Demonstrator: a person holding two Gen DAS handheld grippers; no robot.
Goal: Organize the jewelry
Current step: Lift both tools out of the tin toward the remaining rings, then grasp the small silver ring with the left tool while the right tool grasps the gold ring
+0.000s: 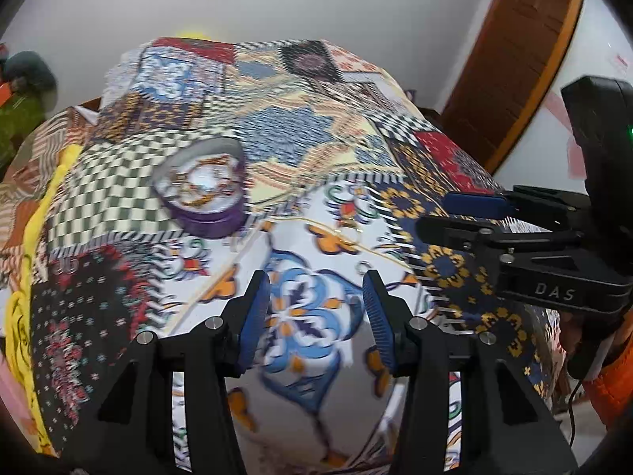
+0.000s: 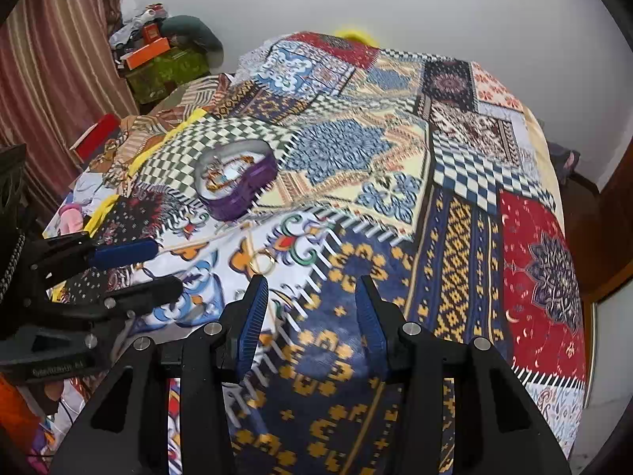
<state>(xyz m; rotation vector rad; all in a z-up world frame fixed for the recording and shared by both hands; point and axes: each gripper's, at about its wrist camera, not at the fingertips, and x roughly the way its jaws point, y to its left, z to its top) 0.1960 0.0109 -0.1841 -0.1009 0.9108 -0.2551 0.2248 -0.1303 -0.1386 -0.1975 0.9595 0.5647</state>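
A purple heart-shaped jewelry box [image 1: 201,192] lies open on the patterned bedspread, with jewelry inside; it also shows in the right wrist view [image 2: 236,182]. Gold rings [image 2: 264,262] and a thin gold chain [image 1: 336,226] lie on the white patch in front of the box. A small ring [image 1: 363,266] lies near my left gripper's right finger. My left gripper [image 1: 316,308] is open and empty above the bedspread. My right gripper [image 2: 310,312] is open and empty, just right of the gold rings. Each gripper shows at the edge of the other's view.
The patchwork bedspread [image 2: 455,182] covers the whole bed. Boxes and clutter [image 2: 158,55] are piled at the far left by a curtain. A wooden door frame [image 1: 514,59] stands at the right. A white wall is behind the bed.
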